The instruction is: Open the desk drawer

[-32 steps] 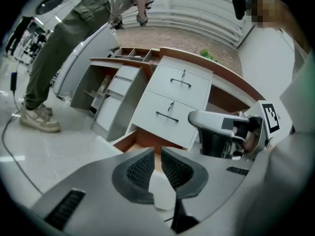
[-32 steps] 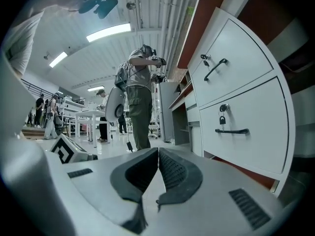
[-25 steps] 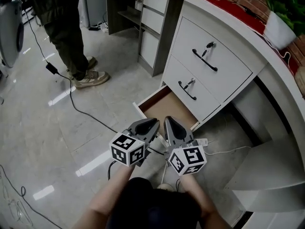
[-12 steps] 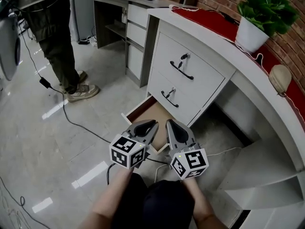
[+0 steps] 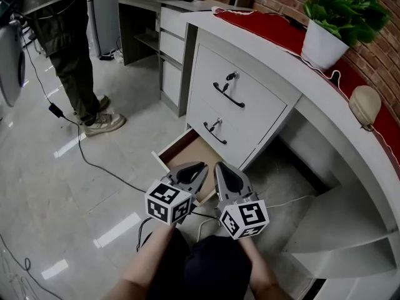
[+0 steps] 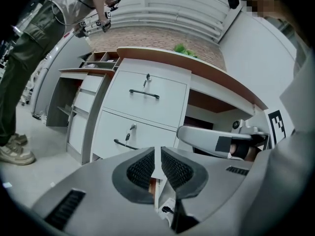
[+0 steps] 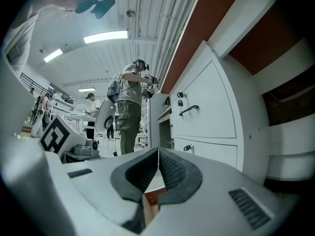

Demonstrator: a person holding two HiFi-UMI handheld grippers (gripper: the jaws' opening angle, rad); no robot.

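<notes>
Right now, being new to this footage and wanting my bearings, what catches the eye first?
The bottom drawer of the white desk, pulled open at floor level, below two closed drawers. Just in front hang the left gripper and right gripper; a potted plant tops the desk.

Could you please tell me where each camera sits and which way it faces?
Head view: on the person's head, looking steeply down at the white desk drawers with black handles; forearms, left gripper and right gripper show.
Left gripper view: on the left gripper, facing the drawer fronts about level; its own jaws and the right gripper show.
Right gripper view: on the right gripper, facing the drawers obliquely; its own jaws show.
Shared: all three see the two handled drawer fronts.
</notes>
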